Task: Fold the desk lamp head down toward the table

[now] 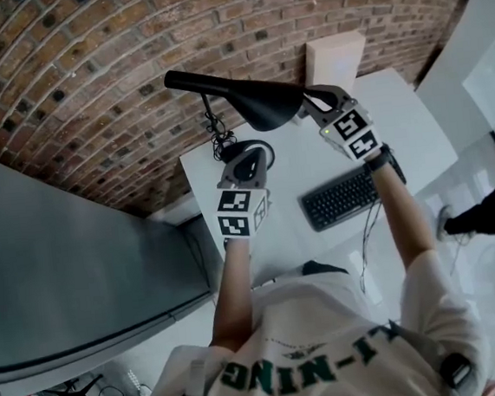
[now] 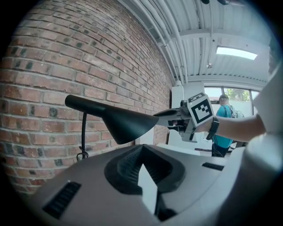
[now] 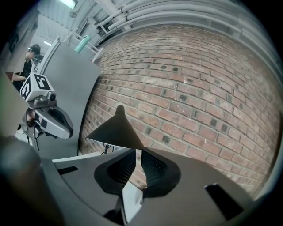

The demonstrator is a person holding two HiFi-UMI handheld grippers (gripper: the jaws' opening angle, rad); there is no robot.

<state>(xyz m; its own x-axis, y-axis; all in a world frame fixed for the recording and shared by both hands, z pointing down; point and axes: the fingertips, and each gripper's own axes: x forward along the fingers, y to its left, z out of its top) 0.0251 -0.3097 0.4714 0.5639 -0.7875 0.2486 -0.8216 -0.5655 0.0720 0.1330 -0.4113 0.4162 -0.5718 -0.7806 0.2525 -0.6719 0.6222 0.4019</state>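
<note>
A black desk lamp with a cone-shaped head [image 1: 260, 103] stands at the back of the white table [image 1: 415, 124], its thin stem [image 1: 212, 118] rising by the brick wall. My right gripper [image 1: 310, 101] is shut on the rim of the lamp head; in the right gripper view the shade [image 3: 116, 131] sits just ahead of the narrowly parted jaws of that gripper [image 3: 135, 153]. My left gripper [image 1: 248, 155] hovers low over the table beside the stem, holding nothing, its jaws together. From the left gripper view the lamp head [image 2: 124, 122] hangs above my left gripper [image 2: 142, 151], with the right gripper [image 2: 162, 114] at its rim.
A black keyboard [image 1: 341, 198] lies on the table near its front edge. A white box [image 1: 335, 57] stands against the brick wall behind the lamp. Cables [image 1: 221, 141] bunch at the foot of the stem. A grey panel [image 1: 70, 253] flanks the table's left. A person [image 2: 224, 119] stands far off.
</note>
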